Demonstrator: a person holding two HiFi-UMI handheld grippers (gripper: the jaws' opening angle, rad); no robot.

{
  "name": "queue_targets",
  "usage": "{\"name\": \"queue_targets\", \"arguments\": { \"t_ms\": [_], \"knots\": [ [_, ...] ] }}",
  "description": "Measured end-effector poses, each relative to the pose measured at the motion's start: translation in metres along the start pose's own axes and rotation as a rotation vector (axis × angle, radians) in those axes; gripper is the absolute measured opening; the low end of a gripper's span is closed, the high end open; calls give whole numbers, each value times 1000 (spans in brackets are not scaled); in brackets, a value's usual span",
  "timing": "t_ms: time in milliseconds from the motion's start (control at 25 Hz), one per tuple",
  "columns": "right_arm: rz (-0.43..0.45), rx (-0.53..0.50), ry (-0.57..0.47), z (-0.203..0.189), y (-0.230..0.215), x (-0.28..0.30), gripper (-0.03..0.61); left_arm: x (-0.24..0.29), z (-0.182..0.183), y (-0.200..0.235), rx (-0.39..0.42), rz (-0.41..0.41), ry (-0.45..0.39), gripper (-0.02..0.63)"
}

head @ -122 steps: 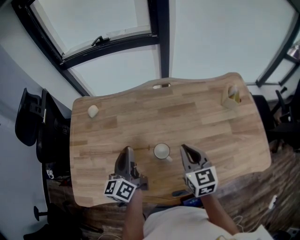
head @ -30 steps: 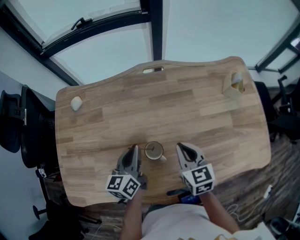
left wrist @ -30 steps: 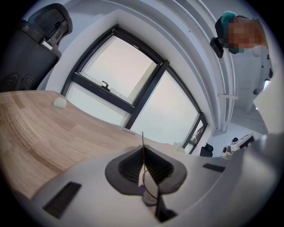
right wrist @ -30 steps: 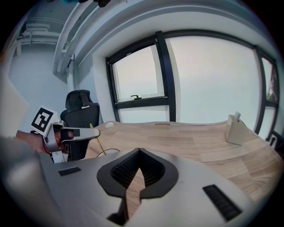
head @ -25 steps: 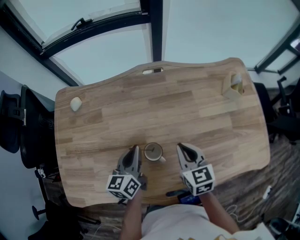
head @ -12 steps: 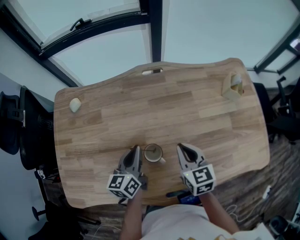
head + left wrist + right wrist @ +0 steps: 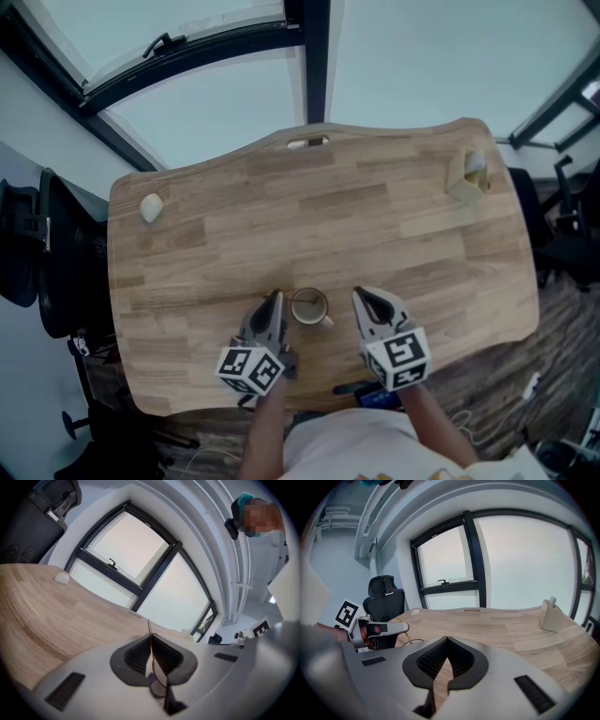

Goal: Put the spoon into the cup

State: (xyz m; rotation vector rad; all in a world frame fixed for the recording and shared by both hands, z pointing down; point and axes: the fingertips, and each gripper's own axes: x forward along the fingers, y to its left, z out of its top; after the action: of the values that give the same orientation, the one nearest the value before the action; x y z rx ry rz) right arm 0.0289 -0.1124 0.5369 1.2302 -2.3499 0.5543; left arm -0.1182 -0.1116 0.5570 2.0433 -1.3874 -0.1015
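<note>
Spoon: only a thin edge shows; its lower end is buried in my left gripper. Cup: interior too dim to read. Beige holder: contents too small.

I count one table. On it stand one cup, one small pale lump and one beige holder. There is one spoon, one black office chair at the table's left, and two grippers of mine: left gripper, right gripper.
</note>
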Motion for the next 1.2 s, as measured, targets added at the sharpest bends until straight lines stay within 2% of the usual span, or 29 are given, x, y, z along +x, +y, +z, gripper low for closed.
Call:
{"name": "queue_targets", "arguments": {
  "t_ms": [200,440,640,1200],
  "knots": [
    [14,-8,19,-1,5,1,-3,1,-2,1,-14,-13,11,3],
    [9,-32,4,2,6,-1,-3,1,-4,1,28,7,17,3],
    [6,-26,3,1,5,0,-3,1,-4,1,32,13,10,3],
    [-1,-18,-10,1,0,0,-3,0,-5,9,36,45,18,80]
  ]
}}
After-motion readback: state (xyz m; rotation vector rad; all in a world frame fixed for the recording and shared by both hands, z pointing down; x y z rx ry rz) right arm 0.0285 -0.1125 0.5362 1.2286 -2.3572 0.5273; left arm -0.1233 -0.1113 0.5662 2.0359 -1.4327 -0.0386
